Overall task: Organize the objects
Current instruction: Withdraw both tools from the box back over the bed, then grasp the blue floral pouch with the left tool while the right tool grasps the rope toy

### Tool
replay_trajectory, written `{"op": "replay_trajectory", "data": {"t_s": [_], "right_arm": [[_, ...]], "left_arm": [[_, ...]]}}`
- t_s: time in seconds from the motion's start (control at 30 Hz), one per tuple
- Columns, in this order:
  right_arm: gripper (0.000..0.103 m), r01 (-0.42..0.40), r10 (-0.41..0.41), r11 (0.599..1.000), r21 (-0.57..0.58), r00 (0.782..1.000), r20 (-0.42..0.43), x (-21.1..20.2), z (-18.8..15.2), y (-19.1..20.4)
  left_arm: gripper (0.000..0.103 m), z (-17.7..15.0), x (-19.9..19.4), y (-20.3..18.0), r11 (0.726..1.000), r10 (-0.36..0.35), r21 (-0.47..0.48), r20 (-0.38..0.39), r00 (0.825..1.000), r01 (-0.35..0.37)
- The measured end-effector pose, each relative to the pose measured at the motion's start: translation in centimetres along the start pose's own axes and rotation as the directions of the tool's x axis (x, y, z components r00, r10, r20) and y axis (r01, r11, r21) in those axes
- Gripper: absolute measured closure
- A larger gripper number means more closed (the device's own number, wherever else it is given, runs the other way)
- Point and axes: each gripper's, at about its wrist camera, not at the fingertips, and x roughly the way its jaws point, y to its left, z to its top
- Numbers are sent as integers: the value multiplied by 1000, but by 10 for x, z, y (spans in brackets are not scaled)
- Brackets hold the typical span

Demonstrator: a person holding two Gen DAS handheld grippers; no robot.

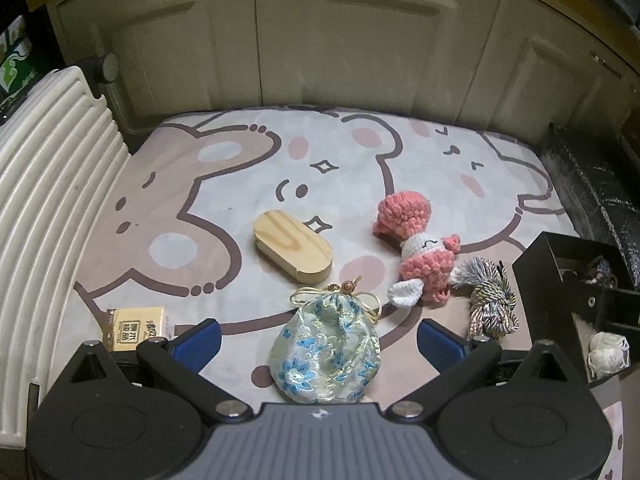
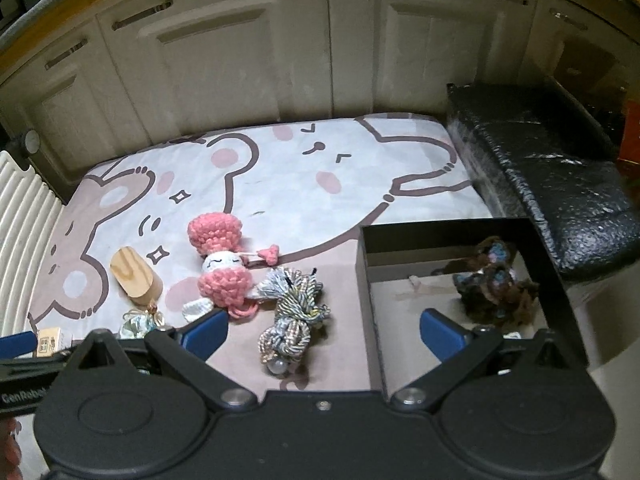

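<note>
Hovering over the brocade pouch [image 1: 326, 354], the left gripper [image 1: 318, 338] is holding its jaws wide apart, straddling it for a likely pickup; wooden block [image 1: 293, 252], crochet doll [image 1: 416, 248] and tassel cord [image 1: 490, 300] are lying loose on the mat [image 1: 160, 184].

Right view: the right gripper [image 2: 322, 334] is spreading empty over the black box [image 2: 448, 232] edge, where a dark yarn item [image 2: 496, 284] is sitting, probably the collecting spot.

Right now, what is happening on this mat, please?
A person is tidying small things into a black box. Both tools are open and hold nothing. The left tool hovers around a floral pouch. The right tool hovers above a braided cord tassel. A pink crochet doll and a wooden block lie on the mat.
</note>
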Motion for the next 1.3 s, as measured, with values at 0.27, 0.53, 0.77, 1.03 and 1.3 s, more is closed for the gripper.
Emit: {"op": "replay_trajectory", "data": {"t_s": [0.27,0.53,0.77,1.03,1.3], "right_arm": [[0,-47,48,999,26,999,-21,12,3,2],[11,-88,93,986,140,995,-31,23,10,-6],[37,-90,109,982,166,989,-103,45,12,-3],[43,-92,107,991,100,981,-162,67,10,9],[47,-78,90,995,61,974,-210,92,10,19]], "left_arm": [[0,4,22,-5,1000,15,22,-34,999,-14],[0,4,45,-4,999,27,49,-69,997,-24],[0,1,61,-5,997,20,72,-95,995,-13],[0,-3,77,2,998,11,57,-134,991,-4],[0,-4,87,4,999,5,52,-163,987,3]]}}
